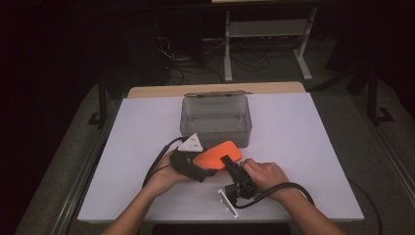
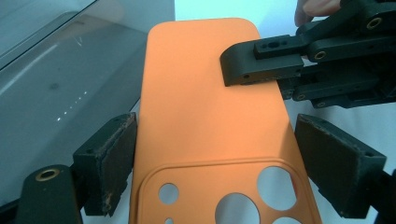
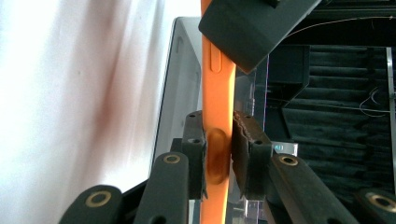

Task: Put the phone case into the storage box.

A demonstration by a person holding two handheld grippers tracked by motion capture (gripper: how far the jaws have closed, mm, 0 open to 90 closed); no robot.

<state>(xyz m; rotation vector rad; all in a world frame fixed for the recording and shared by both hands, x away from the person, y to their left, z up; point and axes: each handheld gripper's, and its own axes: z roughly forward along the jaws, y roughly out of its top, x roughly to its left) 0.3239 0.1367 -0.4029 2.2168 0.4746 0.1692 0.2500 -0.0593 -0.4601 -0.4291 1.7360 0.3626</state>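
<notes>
While both grippers meet over the near middle of the white table, an orange phone case is held between them.

The right gripper pinches the case's long edge, jaws pressed onto both faces. The left gripper straddles the camera-hole end: its left pad touches the case's edge, while the right pad stands slightly off, jaws spread. A clear plastic box sits just beyond the case, toward the far side.
</notes>
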